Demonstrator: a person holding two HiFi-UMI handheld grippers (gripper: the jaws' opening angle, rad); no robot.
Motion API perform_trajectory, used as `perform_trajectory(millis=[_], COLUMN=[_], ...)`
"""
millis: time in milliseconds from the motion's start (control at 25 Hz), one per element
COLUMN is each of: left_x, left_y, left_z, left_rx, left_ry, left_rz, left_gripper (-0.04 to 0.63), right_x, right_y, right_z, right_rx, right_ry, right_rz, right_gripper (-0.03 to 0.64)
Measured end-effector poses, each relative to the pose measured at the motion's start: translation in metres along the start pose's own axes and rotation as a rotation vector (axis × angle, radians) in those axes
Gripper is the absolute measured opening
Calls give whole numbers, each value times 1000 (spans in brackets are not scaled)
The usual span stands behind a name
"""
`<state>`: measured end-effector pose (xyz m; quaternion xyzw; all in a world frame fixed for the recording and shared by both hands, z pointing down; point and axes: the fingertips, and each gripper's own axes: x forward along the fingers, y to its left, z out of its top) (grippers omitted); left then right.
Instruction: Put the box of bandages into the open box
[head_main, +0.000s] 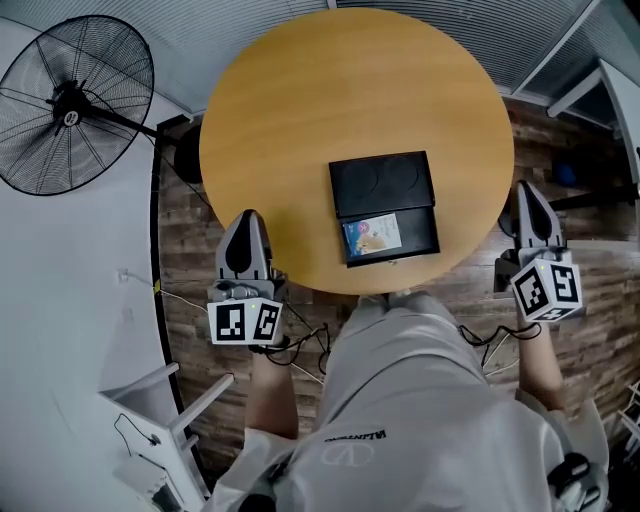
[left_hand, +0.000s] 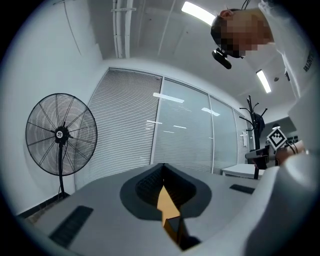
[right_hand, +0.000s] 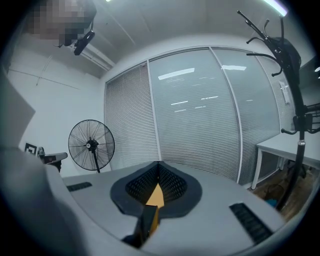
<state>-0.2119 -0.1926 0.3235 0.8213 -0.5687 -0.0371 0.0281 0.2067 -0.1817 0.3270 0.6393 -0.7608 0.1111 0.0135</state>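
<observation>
Beside the round table (head_main: 300, 100), left gripper (head_main: 247, 222) and right gripper (head_main: 529, 195) point forward, jaws together.

**Item 1:** table (head_main: 290, 120), qty 1. Round top, orange-yellow wood tone, smooth finish. Stands on brown plank floor (head_main: 190, 250).

**Item 2:** open box (head_main: 383, 185), qty 1, black, rect. Lies flat on tabletop, person's side of ctr, just inside near edge. Lid folded back flat on the top, w/ two round impressions in it. Hinge line runs across the middle.
</observation>
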Motion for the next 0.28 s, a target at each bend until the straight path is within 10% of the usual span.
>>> perform_trajectory(millis=[280], left_x=[0], left_y=[-4], left_z=[-2], left_rx=[-10], left_ry=[9], left_rz=[-11], left_gripper=[8], right_x=[-1], right_y=[2], right_z=[1], right_rx=[3], right_ry=[3], right_rz=[3], right_gripper=[15])
